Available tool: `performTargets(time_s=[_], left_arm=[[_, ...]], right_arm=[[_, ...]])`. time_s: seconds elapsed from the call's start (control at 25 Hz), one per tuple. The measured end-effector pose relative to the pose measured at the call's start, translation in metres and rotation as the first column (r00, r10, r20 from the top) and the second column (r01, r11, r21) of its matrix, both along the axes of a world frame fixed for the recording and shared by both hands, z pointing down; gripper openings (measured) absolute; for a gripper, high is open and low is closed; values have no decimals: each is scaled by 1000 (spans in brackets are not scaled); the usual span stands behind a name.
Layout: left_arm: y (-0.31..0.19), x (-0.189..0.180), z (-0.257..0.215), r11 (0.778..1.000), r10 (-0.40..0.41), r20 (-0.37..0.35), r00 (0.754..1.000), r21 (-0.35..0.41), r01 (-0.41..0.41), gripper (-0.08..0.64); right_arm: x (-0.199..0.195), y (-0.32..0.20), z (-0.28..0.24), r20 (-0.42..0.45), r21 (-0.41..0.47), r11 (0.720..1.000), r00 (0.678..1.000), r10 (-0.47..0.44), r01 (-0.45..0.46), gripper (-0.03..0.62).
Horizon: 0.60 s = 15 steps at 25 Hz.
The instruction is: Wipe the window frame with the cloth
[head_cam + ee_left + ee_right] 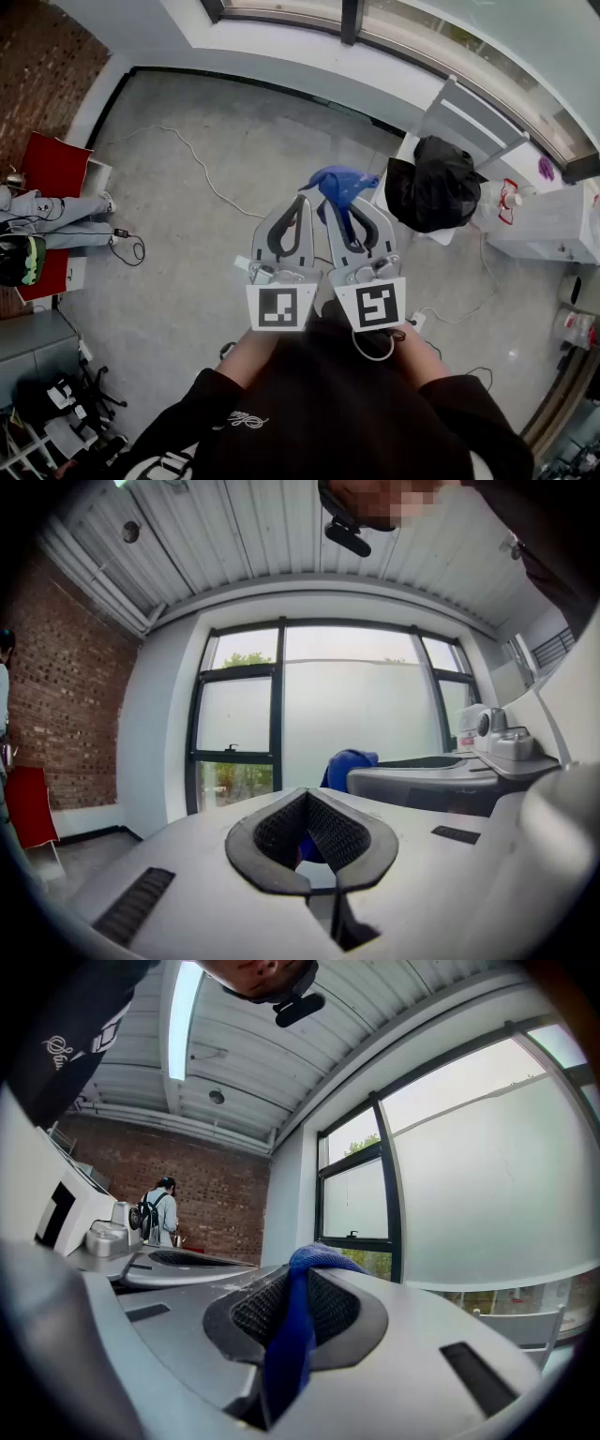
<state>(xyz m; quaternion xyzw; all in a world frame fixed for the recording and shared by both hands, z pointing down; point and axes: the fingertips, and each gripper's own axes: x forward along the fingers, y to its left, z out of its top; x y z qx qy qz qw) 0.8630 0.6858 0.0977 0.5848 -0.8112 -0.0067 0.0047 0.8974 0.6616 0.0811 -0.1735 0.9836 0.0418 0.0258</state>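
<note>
In the head view both grippers are held side by side at the centre, pointing toward the window. My right gripper [339, 201] is shut on a blue cloth [339, 185], which bunches above its tips. The right gripper view shows the cloth [289, 1335] pinched between the jaws of that gripper [302, 1267]. My left gripper [301, 199] is shut with nothing in it. Its jaws [307, 803] meet at the tip, and the blue cloth [349, 764] shows just to the right. The dark window frame [277, 705] [384, 1185] stands ahead, some way off.
A black bag [433, 183] rests on a white chair at the right. Beside it is a white table [553, 225] with bottles. A white cable [202, 169] crosses the grey floor. Red boards [52, 164] and clutter lie at the left. A person [159, 1208] stands by the brick wall.
</note>
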Motion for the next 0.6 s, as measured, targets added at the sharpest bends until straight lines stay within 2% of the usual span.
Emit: performTargets(time_s=[0.24, 0.6], left_arm=[[6, -13, 9, 1000, 1, 1, 1000, -3, -1, 6], [46, -92, 14, 999, 33, -16, 999, -1, -33, 6]], right_arm=[[-14, 3, 7, 0, -5, 1000, 1000, -1, 1, 40], [-88, 46, 10, -21, -1, 1000, 999, 27, -27, 40]])
